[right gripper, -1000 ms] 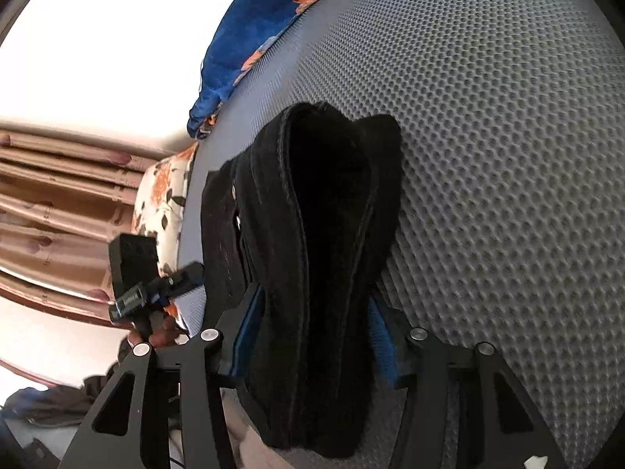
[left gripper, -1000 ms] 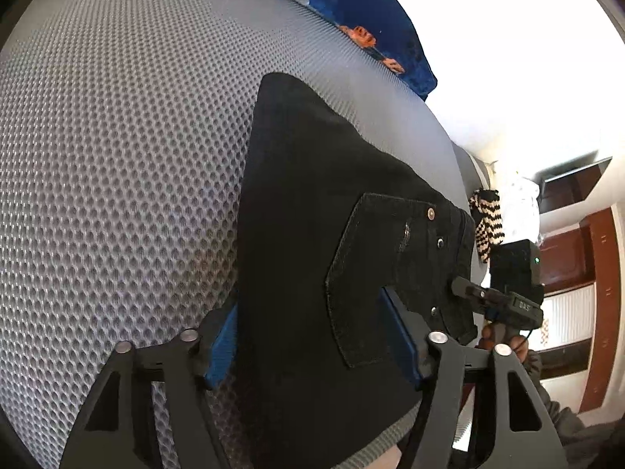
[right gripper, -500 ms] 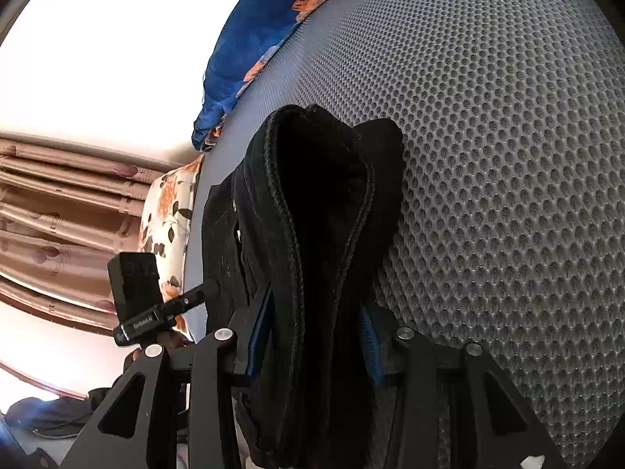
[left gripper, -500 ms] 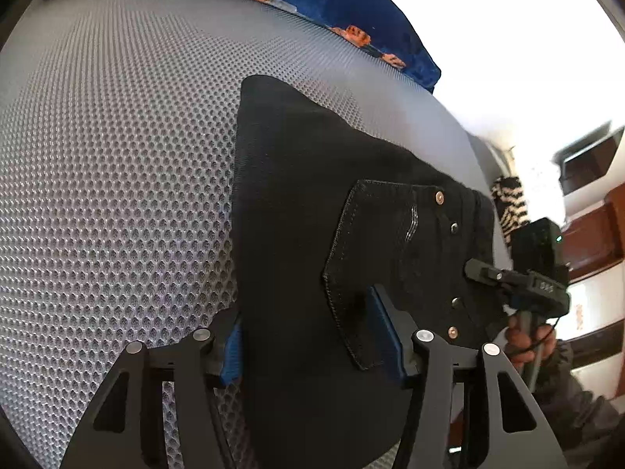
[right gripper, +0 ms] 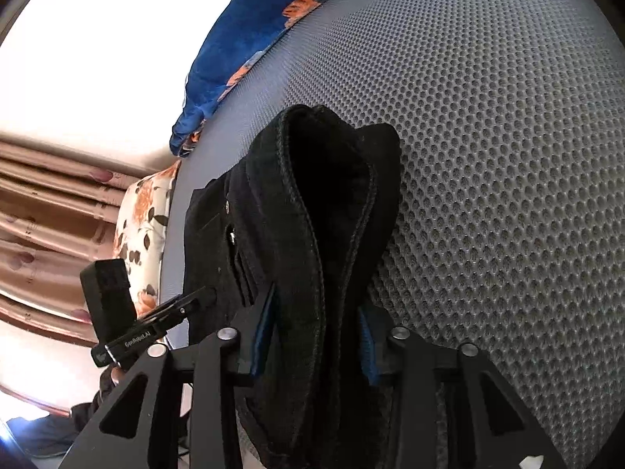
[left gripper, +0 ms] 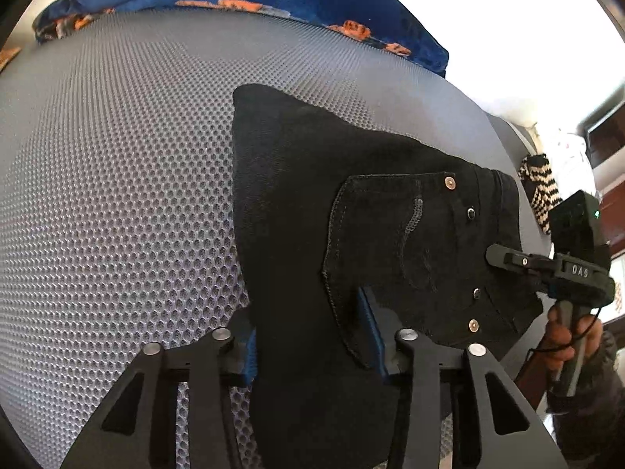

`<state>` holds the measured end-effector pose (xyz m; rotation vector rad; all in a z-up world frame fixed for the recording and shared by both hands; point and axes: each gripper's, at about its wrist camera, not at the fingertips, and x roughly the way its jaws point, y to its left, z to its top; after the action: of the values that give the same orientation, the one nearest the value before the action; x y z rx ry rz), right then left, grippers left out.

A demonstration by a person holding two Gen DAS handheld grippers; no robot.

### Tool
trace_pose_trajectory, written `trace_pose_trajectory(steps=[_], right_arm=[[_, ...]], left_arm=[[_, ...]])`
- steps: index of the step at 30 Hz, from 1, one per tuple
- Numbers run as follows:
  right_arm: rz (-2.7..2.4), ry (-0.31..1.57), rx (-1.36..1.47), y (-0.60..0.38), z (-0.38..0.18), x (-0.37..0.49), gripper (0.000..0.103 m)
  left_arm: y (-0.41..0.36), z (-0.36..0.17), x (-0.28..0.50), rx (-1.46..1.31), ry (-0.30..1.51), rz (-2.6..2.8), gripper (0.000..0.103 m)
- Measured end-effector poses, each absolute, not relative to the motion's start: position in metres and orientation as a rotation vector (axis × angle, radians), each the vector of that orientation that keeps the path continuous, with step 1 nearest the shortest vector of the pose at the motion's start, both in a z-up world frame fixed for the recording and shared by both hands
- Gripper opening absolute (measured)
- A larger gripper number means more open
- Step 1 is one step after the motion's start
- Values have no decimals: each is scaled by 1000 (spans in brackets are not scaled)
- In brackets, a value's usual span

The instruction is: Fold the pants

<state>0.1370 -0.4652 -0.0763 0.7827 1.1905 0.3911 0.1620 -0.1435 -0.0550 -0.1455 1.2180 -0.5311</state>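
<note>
I'm closing my left gripper (left gripper: pixel 312 336) and right gripper (right gripper: pixel 314 336) on the thick folded black pants (left gripper: pixel 351 242) lying on the grey mesh mattress (left gripper: pixel 117 195); inner layers may be slipping out, spoiling the fold.

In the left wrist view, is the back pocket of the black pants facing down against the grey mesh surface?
No. The back pocket faces up on the black pants, its stitched outline and copper rivets plainly visible above the grey mesh surface.

home bedroom | mesh mattress (left gripper: pixel 117 195) | curtains (right gripper: pixel 47 211) | floral pillow (right gripper: pixel 144 215)
</note>
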Motion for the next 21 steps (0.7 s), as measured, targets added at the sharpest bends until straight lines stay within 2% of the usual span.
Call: trace_pose_trajectory(steps=[3, 8, 21], right_arm=[[372, 1183, 770, -458, -69, 137, 28], [329, 1160, 718, -438, -52, 136, 25], [352, 1103, 704, -387, -10, 142, 23]], left_arm=[[-139, -50, 160, -149, 1192, -557, 28], [-123, -46, 163, -239, 1180, -602, 20], [-89, -10, 154, -250, 1091, -651, 17]])
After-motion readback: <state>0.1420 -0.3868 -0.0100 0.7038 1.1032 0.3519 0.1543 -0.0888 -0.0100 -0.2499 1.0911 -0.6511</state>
